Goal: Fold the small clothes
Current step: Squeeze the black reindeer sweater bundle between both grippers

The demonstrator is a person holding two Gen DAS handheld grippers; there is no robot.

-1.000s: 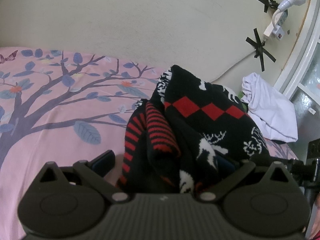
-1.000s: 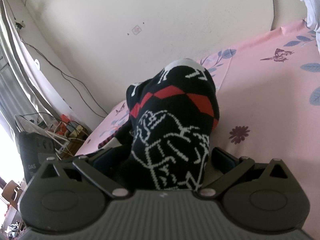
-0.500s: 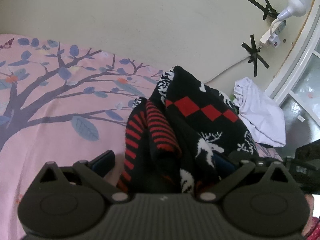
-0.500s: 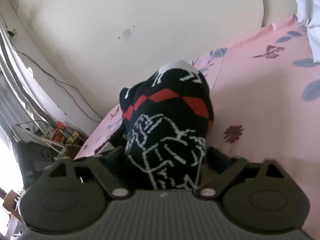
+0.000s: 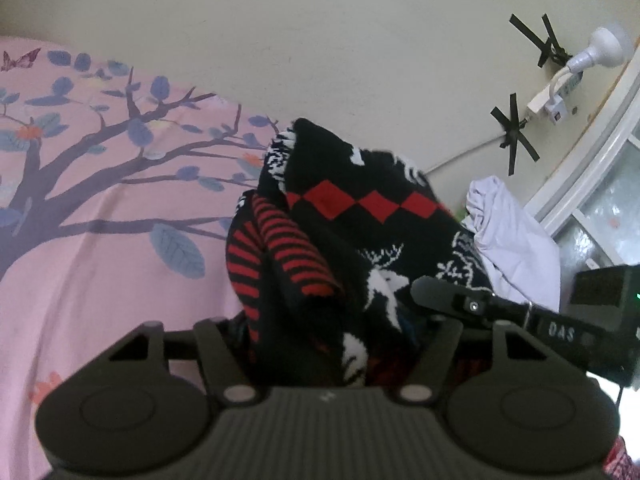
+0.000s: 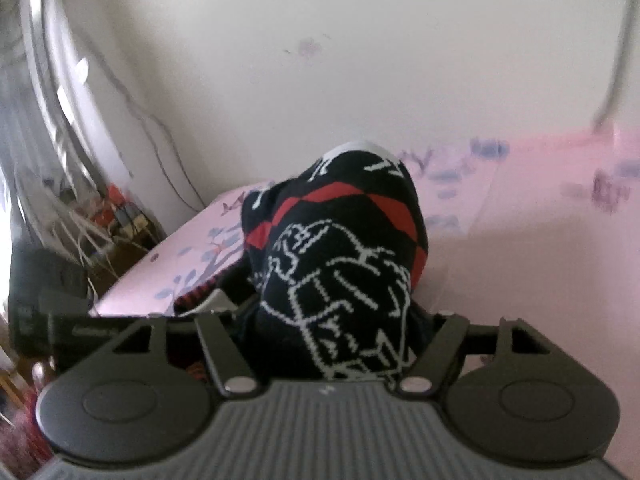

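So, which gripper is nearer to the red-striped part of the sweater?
Left. The left gripper is closing with the red-striped part between its jaws. The right gripper is closing around the sweater at its white-patterned part, with the stripes outside, to its left.

Black-and-red knit garment (image 5: 340,248) bunched between closing left gripper (image 5: 336,344) jaws, on pink bedsheet (image 5: 100,272).

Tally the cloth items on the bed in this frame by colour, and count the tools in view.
Black patterned knit: 1, bunched between both tools, whose jaws are closing.
White cloth: 1, heaped beside the knit near the window.
Tools: 2, left tool and right tool.
Total: 4.
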